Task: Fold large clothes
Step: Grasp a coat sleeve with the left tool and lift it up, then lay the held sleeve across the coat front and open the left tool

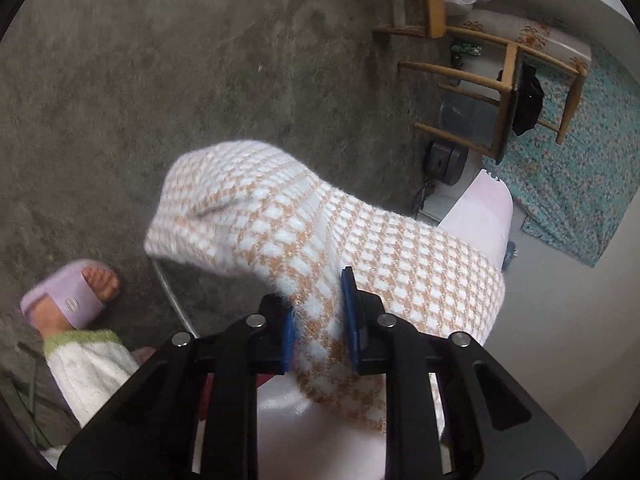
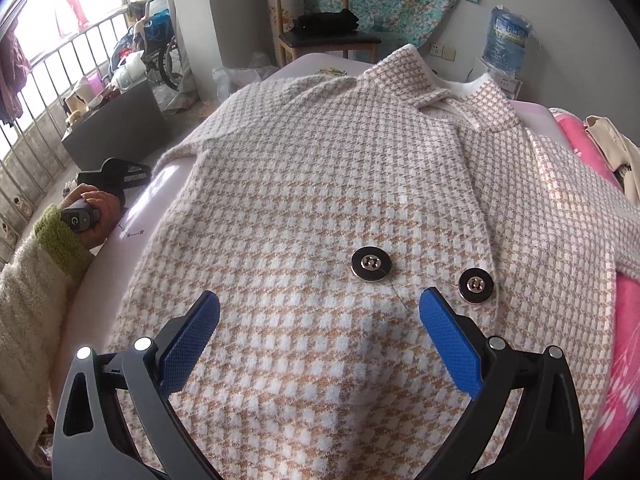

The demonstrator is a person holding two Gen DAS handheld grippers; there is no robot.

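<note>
- Pale pink tabletop (image 2: 160, 196) fills the middle of the right wrist view, with a wooden chair (image 2: 320, 24) at upper centre.
- Houndstooth coat (image 2: 320, 184) lies flat on it, long axis running from lower frame to the collar (image 2: 416, 76) at upper centre, two black buttons (image 2: 370, 264) facing up.
- Right tongs (image 2: 320, 304) hover released over the coat's lower front.
- Left tongs (image 1: 318, 308) are clenched on the coat's sleeve (image 1: 280, 216), which drapes toward the grey floor (image 1: 160, 80) at mid-frame.

Coat (image 2: 340, 184) on table (image 2: 160, 196); chair (image 2: 320, 28) behind.
</note>
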